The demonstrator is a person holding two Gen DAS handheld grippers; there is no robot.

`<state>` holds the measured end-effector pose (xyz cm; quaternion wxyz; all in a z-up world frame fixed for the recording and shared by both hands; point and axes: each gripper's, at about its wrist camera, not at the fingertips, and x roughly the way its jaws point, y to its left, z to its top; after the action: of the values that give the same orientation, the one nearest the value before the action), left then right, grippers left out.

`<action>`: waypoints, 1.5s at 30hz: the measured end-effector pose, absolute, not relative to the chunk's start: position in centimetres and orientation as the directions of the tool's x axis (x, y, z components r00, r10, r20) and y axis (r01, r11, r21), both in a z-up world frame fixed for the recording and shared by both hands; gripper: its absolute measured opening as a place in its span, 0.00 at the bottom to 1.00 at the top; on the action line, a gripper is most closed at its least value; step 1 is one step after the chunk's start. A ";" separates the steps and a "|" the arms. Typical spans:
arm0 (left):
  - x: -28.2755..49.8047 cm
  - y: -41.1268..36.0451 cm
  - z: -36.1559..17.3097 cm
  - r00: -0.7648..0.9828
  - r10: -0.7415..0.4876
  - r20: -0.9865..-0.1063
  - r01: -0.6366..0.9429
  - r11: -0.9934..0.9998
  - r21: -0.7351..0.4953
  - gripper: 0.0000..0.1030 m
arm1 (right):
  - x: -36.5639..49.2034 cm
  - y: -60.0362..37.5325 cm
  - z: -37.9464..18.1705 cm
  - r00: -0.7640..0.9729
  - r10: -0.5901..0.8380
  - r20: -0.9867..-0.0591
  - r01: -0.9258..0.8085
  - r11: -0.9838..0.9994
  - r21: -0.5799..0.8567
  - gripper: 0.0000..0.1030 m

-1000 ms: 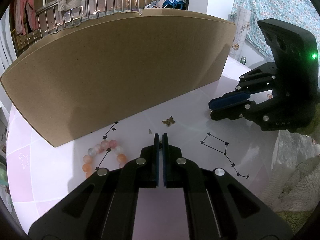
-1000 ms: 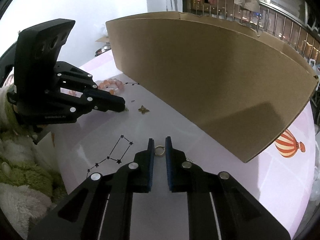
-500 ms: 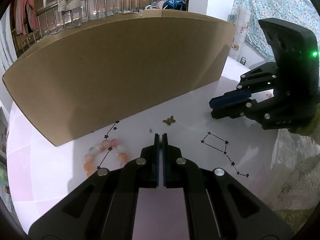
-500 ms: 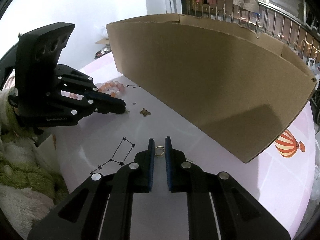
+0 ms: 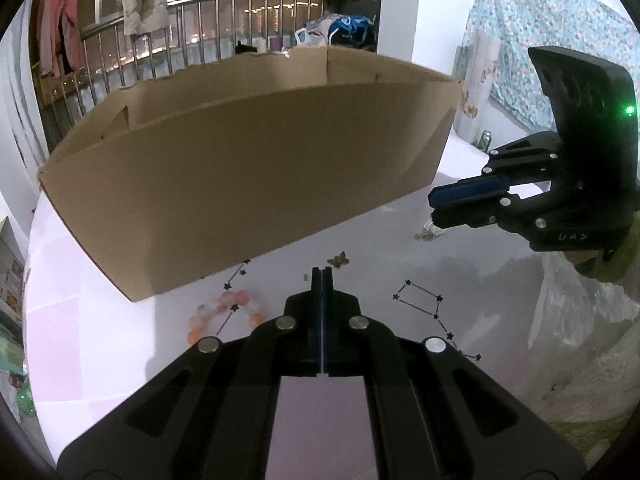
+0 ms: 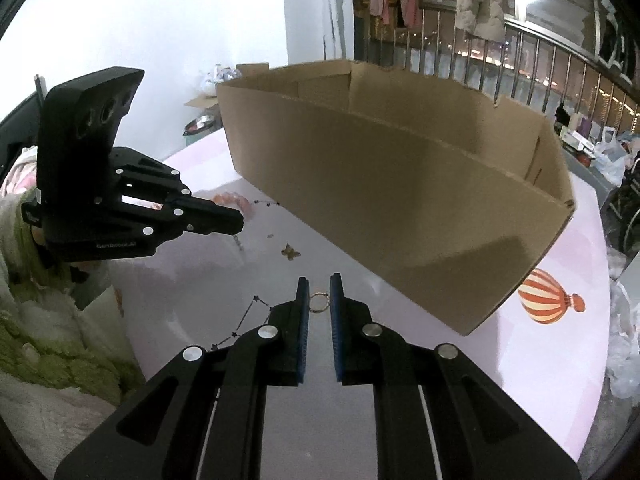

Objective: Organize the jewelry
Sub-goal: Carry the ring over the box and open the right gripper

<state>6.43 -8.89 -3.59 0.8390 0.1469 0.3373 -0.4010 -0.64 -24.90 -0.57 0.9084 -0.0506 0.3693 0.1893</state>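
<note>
My right gripper (image 6: 319, 279) is shut on a small gold ring (image 6: 319, 303), pinched between its blue pads. From the left wrist view the right gripper (image 5: 431, 208) hovers above the table with the gold piece (image 5: 426, 233) dangling under its tip. My left gripper (image 5: 321, 270) is shut, pads pressed flat together, with nothing visible between them. A gold butterfly charm (image 5: 338, 260) and a tiny stud (image 5: 305, 277) lie just ahead of it. A pink and orange bead bracelet (image 5: 224, 312) lies to its left. The open cardboard box (image 5: 248, 184) stands behind.
The pink table (image 6: 460, 360) carries printed constellations and a striped balloon print (image 6: 552, 300). The box (image 6: 400, 208) fills the far side. Green fluffy sleeves (image 6: 48, 320) hold the grippers. A railing with hanging clothes (image 5: 140, 4) is beyond.
Both views have tipped upward a little, so the box's inside now shows. The left jaws have closed their last thin gap. The ring stays between the right pads.
</note>
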 end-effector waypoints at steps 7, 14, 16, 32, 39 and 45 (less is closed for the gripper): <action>6.4 -8.7 -1.6 0.467 -0.598 -0.651 0.766 0.641 -0.040 0.00 | -1.2 -25.3 1.2 0.691 0.309 -0.653 -0.371 0.927 0.045 0.10; 6.3 -7.9 4.1 0.473 -0.672 -0.570 0.794 0.606 -0.056 0.00 | -0.7 -25.5 6.2 0.739 0.355 -0.572 -0.404 0.914 0.044 0.10; 6.5 -8.0 6.3 0.472 -0.698 -0.538 0.810 0.584 -0.048 0.00 | -0.2 -25.7 7.7 0.753 0.368 -0.545 -0.415 0.909 0.040 0.10; 20.4 -15.0 7.5 0.366 -0.638 -0.677 0.797 0.591 -0.126 0.00 | 12.6 -29.8 8.8 0.676 0.395 -0.622 -0.406 0.904 0.133 0.10; 25.0 -17.5 3.9 0.309 -0.568 -0.763 0.769 0.621 -0.151 0.00 | 16.9 -30.6 6.1 0.599 0.381 -0.704 -0.366 0.912 0.183 0.11; 26.0 -17.8 3.1 0.289 -0.545 -0.787 0.744 0.645 -0.173 0.08 | 17.8 -30.9 4.9 0.573 0.381 -0.725 -0.343 0.916 0.211 0.12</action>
<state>26.00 -17.82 3.12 0.7945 0.1142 0.4372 -0.4056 17.78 -30.88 4.95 0.8867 0.0234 0.4143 0.2041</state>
